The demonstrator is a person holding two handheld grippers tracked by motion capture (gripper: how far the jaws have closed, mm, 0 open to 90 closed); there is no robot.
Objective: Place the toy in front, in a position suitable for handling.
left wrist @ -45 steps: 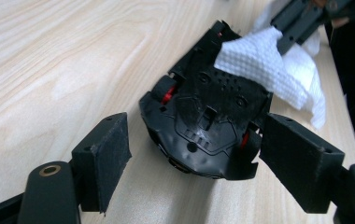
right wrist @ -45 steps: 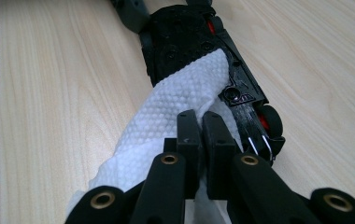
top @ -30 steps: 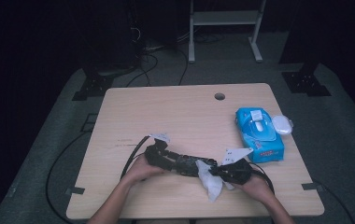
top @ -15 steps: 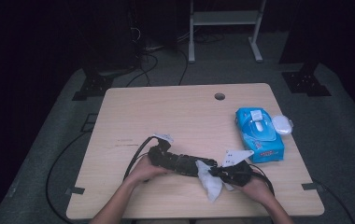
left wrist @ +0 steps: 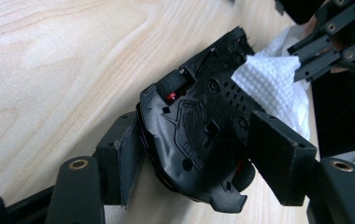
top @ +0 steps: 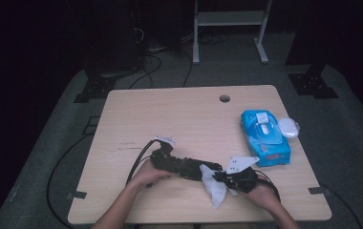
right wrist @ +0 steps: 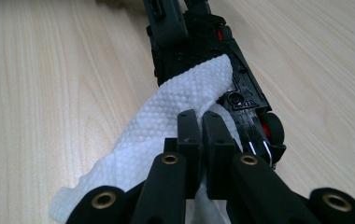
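Both forearms are seen entering from the near edge of the counter (top: 189, 109), the hands held low and close together. The left claw (left wrist: 199, 154) is clamped on a black toy car (left wrist: 199, 116), underside up, its jaws having just been closing. The right claw (right wrist: 202, 135) is pinched together on a white wipe (right wrist: 166, 121), apparently pressed against the car's chassis.

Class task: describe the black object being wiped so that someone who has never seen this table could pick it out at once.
Start at the wooden table and go to its near edge, where the two hands meet. The black toy car is clamped upside down in the left hand-held gripper, beside the white wipe held by the right hand-held gripper. Unlike the blue wipes pack to the right, it has small wheels with red hubs.
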